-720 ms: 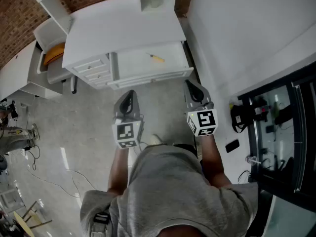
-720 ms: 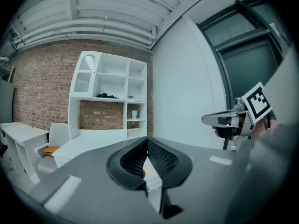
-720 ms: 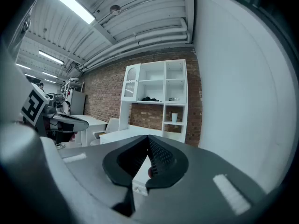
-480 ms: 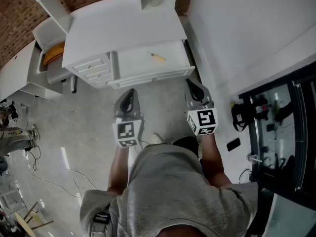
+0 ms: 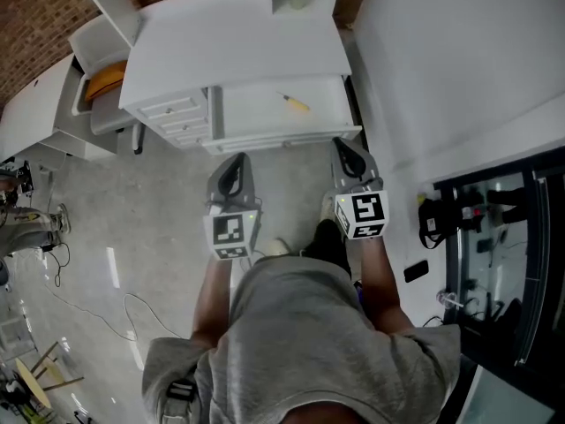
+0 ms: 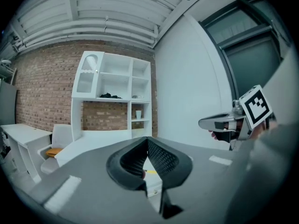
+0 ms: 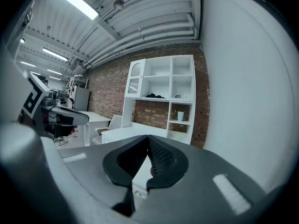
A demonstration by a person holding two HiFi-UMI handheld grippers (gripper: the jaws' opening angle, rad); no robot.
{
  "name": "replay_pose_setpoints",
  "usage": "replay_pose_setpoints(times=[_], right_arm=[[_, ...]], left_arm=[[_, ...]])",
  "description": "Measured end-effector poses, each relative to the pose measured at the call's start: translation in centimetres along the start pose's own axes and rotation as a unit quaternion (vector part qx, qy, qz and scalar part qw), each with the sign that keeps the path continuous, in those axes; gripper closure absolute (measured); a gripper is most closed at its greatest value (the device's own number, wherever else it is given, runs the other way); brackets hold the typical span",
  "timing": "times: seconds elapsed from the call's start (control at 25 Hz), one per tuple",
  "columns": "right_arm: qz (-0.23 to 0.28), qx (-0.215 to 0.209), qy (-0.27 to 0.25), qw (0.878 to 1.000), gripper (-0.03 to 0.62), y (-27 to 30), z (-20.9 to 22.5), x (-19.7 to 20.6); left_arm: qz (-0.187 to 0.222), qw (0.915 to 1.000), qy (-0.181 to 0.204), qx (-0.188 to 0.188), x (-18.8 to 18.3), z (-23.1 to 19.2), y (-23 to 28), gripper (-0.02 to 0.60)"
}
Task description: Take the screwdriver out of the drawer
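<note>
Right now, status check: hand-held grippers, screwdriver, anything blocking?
Both shut and empty: left hand-held gripper, right hand-held gripper, short of the drawer. Drawer open, screwdriver lying inside, untouched. Nothing in the way.

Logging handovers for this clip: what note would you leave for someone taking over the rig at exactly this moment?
Left tongs: shut, nothing held, stopped short of the drawer.
Right tongs: shut, nothing held, also short of the drawer, in front of its right end.
Screwdriver: yellow handle, lying inside the drawer toward its right side, untouched.
Done: the drawer stands open.
Left: open a pair of tongs, reach in, grip the screwdriver and lift it out. The right tongs look like the nearer pair.
</note>
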State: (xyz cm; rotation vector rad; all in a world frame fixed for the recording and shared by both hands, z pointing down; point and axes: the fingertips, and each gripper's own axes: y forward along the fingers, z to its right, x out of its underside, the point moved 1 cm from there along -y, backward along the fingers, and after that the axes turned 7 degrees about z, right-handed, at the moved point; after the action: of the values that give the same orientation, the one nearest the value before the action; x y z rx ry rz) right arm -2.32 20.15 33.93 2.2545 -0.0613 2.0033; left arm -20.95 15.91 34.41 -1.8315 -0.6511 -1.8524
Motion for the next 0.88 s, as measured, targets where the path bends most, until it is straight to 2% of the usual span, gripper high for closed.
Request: replay_pose_setpoints(times=[0.32,0.6,0.88], right_arm=[[-0.008,-0.026,-0.013,1.000,0.591,7.1,4.2,1.2],[-0.040,-0.084,-0.013,0.996,0.591,15.9,7.8,3.0],[-0.079,-0.132,-0.008,0.988,0.591,23.1,9.9,6.7]], left_arm=[[-0.010,0.9996,-0.004,-0.027,1.1,-1.3,6.5,0.569],[-0.026,0.9976,-0.020,-0.061,2.1,-2.5,14.6,0.569],[-0.067,0.9936,-0.040,-0.081,6.0,-3.6,21.2,0.569]])
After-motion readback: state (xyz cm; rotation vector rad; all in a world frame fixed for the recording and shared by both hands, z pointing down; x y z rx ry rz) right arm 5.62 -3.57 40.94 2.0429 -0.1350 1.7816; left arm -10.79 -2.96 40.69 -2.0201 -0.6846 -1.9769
